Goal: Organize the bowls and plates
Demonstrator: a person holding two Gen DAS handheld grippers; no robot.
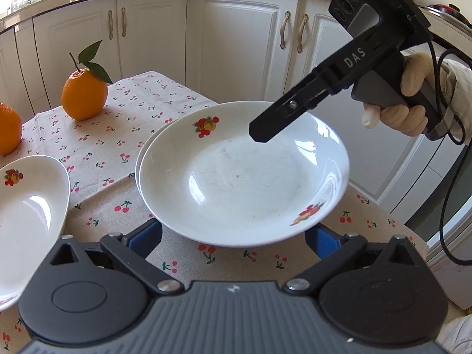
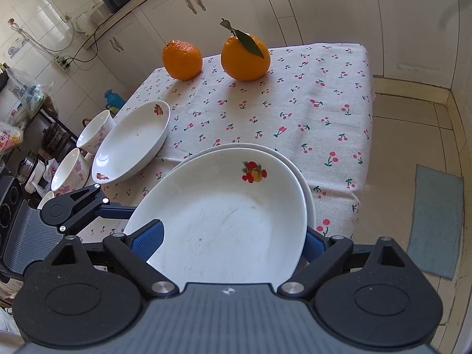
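A white plate with fruit prints (image 1: 242, 174) lies on top of a second white plate (image 1: 141, 159) on the cherry-print tablecloth. It also shows in the right wrist view (image 2: 230, 215). My left gripper (image 1: 236, 239) is open, its blue pads either side of the plate's near rim. My right gripper (image 2: 233, 242) is open, one pad (image 2: 147, 240) over the plate's inside, the other beyond its rim. In the left wrist view the right gripper (image 1: 262, 131) hovers over the plate's far side. A third plate (image 2: 132, 141) lies to the left.
Two oranges (image 2: 244, 56) (image 2: 181, 59) sit at the table's far side. Two floral bowls (image 2: 94, 131) (image 2: 70, 171) stand beside the third plate at the table's left edge. White cabinets (image 1: 236, 38) surround the table. A green mat (image 2: 436, 218) lies on the floor.
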